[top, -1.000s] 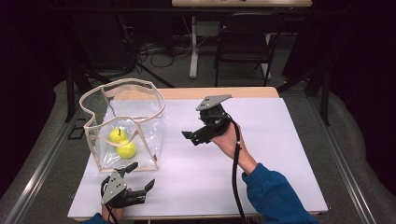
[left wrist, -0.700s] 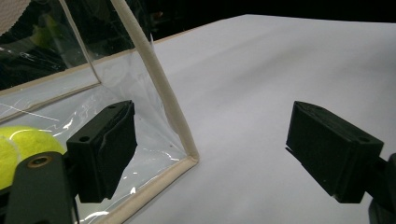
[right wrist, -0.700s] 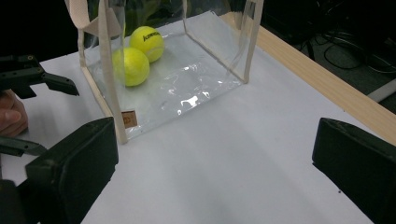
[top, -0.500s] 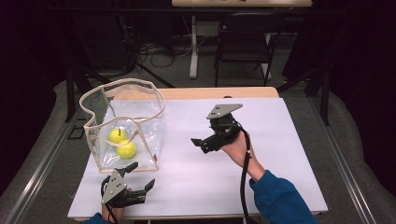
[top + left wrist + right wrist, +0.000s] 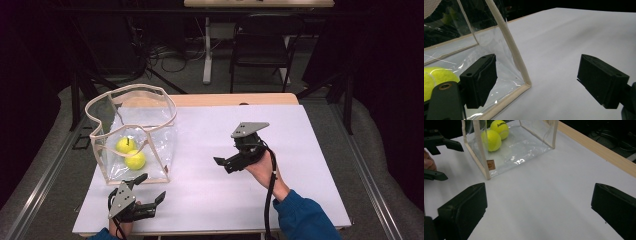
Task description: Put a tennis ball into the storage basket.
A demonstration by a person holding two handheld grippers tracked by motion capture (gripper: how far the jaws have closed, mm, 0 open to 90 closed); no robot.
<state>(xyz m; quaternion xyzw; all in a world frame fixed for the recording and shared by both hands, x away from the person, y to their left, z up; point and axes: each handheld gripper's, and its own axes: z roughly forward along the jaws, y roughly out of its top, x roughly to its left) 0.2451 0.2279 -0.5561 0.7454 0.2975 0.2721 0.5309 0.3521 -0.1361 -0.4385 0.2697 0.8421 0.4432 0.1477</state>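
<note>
Your left gripper (image 5: 146,192) sat low at the near edge of the surface (image 5: 210,150), jaws spread wide, gripping nothing. The clear bag (image 5: 132,132) stood upright just ahead of those jaws, mouth up, so its long axis ran vertical. In the left gripper view, the bag's near bottom corner (image 5: 526,83) lay between the two jaws, nearer the left one, whose pad overlapped the clear wall; contact could not be judged. One cream-trimmed edge rose from that corner, leaning back and away from the jaws.

Two tennis balls (image 5: 131,152) rested on the bag's floor, touching each other. In the left gripper view one ball (image 5: 439,75) showed through the plastic behind the left jaw.

Your right gripper (image 5: 225,164) was held above the surface, well apart from the bag, jaws wide apart and holding nothing, pointing toward the bag. In the right gripper view the bag (image 5: 511,145) stood well beyond the jaws, toward the left jaw's side, with the balls (image 5: 495,132) at its far end and a small tan label (image 5: 490,165) on the side wall near its closest corner. The left gripper (image 5: 436,157) showed beside the bag, also open.
</note>
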